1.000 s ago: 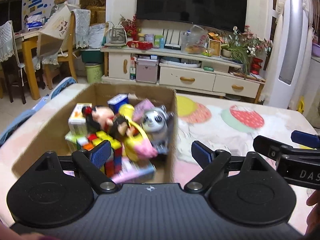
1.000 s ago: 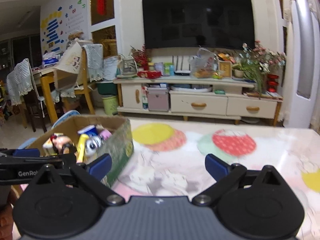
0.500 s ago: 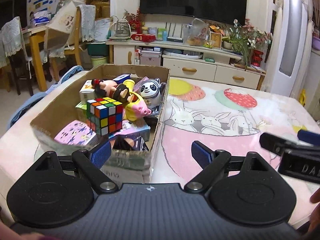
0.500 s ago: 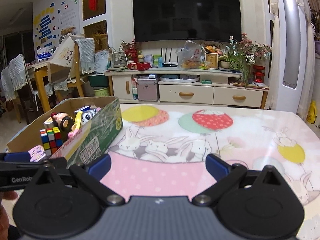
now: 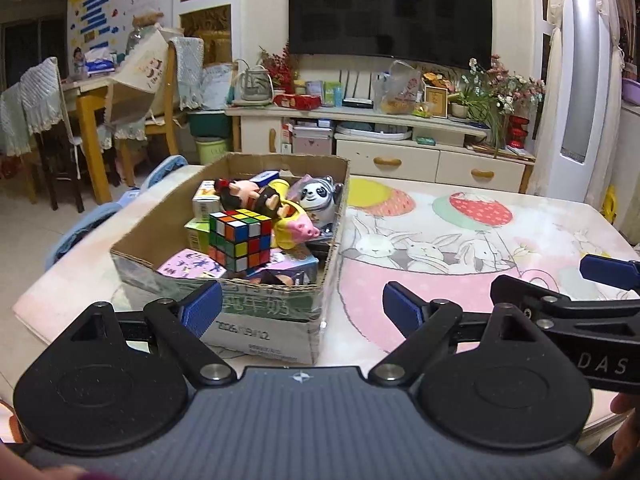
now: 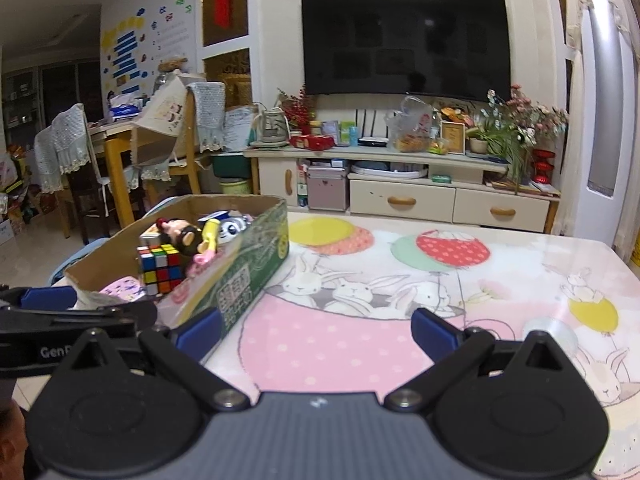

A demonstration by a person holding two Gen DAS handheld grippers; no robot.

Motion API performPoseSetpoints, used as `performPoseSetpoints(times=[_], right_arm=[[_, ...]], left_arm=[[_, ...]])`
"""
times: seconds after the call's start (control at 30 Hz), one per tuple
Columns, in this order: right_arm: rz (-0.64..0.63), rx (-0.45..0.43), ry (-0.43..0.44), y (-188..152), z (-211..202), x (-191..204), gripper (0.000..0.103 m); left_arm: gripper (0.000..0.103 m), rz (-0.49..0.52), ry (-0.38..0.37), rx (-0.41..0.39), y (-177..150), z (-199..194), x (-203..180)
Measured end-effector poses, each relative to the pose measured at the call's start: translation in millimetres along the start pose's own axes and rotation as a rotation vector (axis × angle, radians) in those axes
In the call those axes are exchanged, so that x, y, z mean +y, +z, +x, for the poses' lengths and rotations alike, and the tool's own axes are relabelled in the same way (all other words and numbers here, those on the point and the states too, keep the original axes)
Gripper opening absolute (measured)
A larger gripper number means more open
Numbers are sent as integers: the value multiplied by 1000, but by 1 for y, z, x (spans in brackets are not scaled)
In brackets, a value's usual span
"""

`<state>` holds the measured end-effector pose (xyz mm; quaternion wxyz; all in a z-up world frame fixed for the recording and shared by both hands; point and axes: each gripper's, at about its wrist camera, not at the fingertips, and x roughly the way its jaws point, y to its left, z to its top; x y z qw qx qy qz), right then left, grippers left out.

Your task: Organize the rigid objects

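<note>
Cardboard, thin and a little crushed at the near rim, makes up the box (image 5: 276, 320) that holds every toy, and it sits on the left part of the desk (image 5: 460, 216), whose cloth shows rabbits and balloons. On top of the pile stands the puzzle cube (image 5: 240, 238), corner toward the left wrist camera. Behind it lies a dark-haired doll (image 5: 248, 194) across a yellow and pink pig toy (image 5: 294, 226), with a panda figure (image 5: 320, 196) against the right wall and small cartons (image 5: 206, 200) along the left wall.

The left claw (image 5: 302, 306) hangs released just short of the box's near wall, its blue pads spread wide and nothing between them. The right claw (image 6: 316, 330) is likewise released and empty, over bare cloth to the right of the box.

By my judgement the cube is the easiest grip: hard plastic, light, flat faces, best pinched on two opposite faces, not across a corner, since smooth stickers may slip and the layers can twist. The doll and pig look like hollow plastic with rounded, uneven shapes, so the torso is the safer hold. The panda looks glossy and may slide. The cartons would dent if squeezed hard. The box itself probably flexes, so lifting it by one wall seems unwise.
</note>
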<state>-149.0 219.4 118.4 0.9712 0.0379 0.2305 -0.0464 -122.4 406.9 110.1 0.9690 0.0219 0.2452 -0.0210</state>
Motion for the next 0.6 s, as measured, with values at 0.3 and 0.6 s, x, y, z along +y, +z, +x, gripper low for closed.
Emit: performPoseSetpoints(times=[0.3, 0.6], right_arm=[[-21, -17, 3, -1, -6, 7, 100], [0, -11, -3, -5, 0, 2, 102]], left_arm=[[103, -22, -3, -9, -2, -1, 1], [103, -1, 3, -25, -5, -1, -10]])
